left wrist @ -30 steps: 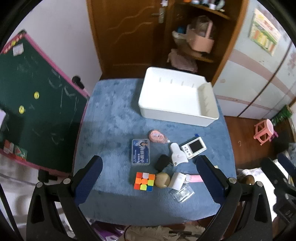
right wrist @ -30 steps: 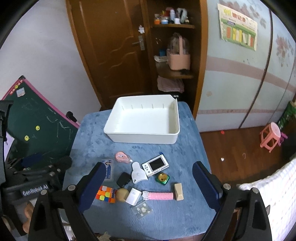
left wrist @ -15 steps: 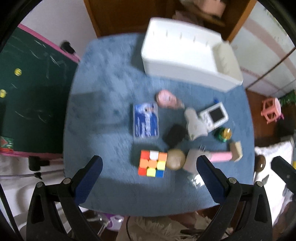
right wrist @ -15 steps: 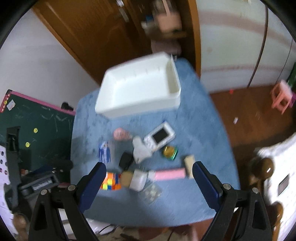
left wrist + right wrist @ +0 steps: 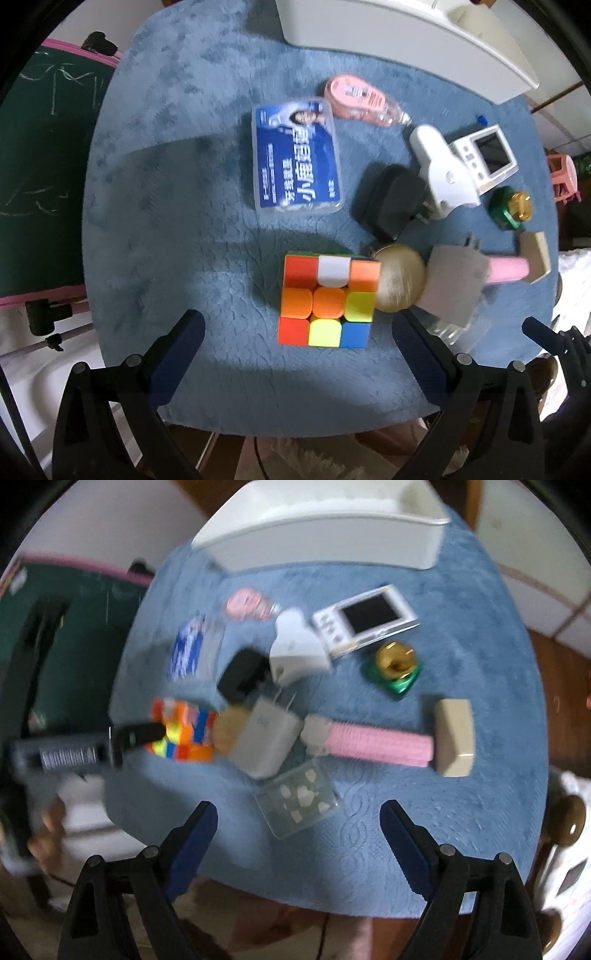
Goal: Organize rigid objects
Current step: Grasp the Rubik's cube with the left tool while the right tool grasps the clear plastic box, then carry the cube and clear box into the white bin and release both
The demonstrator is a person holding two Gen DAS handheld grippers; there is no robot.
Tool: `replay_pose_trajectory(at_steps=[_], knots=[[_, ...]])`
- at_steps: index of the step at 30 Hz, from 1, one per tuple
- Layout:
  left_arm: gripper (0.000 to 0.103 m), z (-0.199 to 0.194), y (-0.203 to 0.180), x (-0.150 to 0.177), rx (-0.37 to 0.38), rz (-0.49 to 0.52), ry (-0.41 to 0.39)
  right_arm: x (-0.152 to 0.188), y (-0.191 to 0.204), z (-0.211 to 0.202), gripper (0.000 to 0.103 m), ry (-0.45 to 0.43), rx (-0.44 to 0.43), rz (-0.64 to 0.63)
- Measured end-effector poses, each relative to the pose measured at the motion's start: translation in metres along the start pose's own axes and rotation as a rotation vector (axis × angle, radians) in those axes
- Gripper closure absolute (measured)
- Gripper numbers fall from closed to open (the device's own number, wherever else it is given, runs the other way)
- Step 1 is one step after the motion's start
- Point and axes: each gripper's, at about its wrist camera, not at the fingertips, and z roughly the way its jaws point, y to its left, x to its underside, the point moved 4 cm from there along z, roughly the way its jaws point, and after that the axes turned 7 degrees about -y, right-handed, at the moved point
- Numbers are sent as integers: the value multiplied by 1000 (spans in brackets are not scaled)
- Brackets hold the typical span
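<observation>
Clutter sits across the blue cloth-covered table (image 5: 155, 192), a dozen small hard things bunched in the middle and right of both views. Front and centre in the left wrist view is the puzzle cube (image 5: 327, 301), its top face showing orange, white, yellow, red and blue squares, touching a dull gold ball (image 5: 399, 282) on its right. Above it lies a clear flat case with a blue printed card (image 5: 297, 158), and above that a pink tape dispenser (image 5: 356, 96). A black adapter (image 5: 391, 206) rests against a white clip-shaped piece (image 5: 441, 177), beside a small white device with a dark screen (image 5: 487, 155). In the right wrist view a white charger (image 5: 267, 738) leans on the ball, a pink bar (image 5: 380, 744) runs right to a beige block (image 5: 454, 736), a green and gold spinner (image 5: 397, 668) lies above, and a clear packet of white bits (image 5: 299, 801) sits lowest. The white bin (image 5: 332, 539) is cut off at the top edge in both views.

The left gripper (image 5: 295, 350) hangs wide apart with nothing between its jaws, the cube just above them in frame. The right gripper (image 5: 299, 830) is spread too, its jaws closing slightly, empty, the packet just above them. The right view is smeared; the card's print is unreadable there, and the left gripper's finger at mid left covers part of the cube.
</observation>
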Motion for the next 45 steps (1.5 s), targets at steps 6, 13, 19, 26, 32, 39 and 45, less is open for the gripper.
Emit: replay_pose_trajectory(at_steps=[6,13,19,26,32,39,45], knots=[[2,20,-1,9,-1,19,-5,16,11,22,12,-15,72,-143],[3,31,-2,17,-30,55,-68,22,12,43,24,-12,118,-192],[12,50,7,30,25,20,0,30,9,56,35,6,163,-225],[43,57,-3,34,90,52,2,38,7,58,41,-20,190,-249],[44,41,-4,45,47,84,-24,51,24,53,42,-51,183,-284],[44,-46,2,42,86,136,-183,53,33,-3,42,-117,140,-336],[44,-138,1,-13,139,162,-386,12,25,-76,42,-253,118,-249]])
